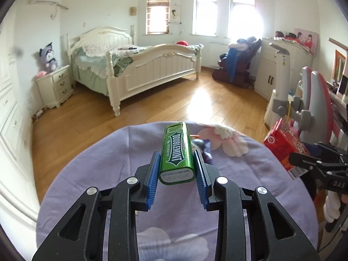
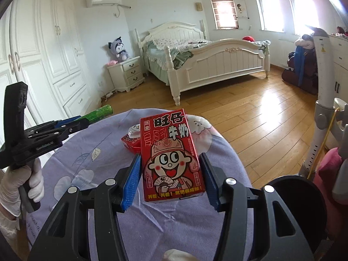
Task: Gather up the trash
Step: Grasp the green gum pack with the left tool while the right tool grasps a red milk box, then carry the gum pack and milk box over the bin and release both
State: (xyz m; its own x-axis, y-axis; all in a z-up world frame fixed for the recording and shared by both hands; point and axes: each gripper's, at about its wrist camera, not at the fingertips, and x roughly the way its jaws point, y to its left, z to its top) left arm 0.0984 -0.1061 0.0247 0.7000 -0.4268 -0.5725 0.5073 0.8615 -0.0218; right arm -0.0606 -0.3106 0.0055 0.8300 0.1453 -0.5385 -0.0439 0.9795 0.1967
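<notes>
Through the left wrist camera I see my left gripper (image 1: pixel 176 169) clamped on a green metal Doublemint gum tin (image 1: pixel 177 152), its blue ribbed pads (image 1: pixel 153 176) pressing both long sides and its printed end facing me. Below lies the round worktop under a lilac flowered cloth (image 1: pixel 104 174). Just past the tin sits a small dark wrapper (image 1: pixel 202 146), too blurred to identify. At the right edge I see my right gripper (image 1: pixel 304 163), all black, holding a red printed carton (image 1: pixel 285 143). Beyond stand a white wooden bed (image 1: pixel 139 65) and a white nightstand (image 1: pixel 55 86).
</notes>
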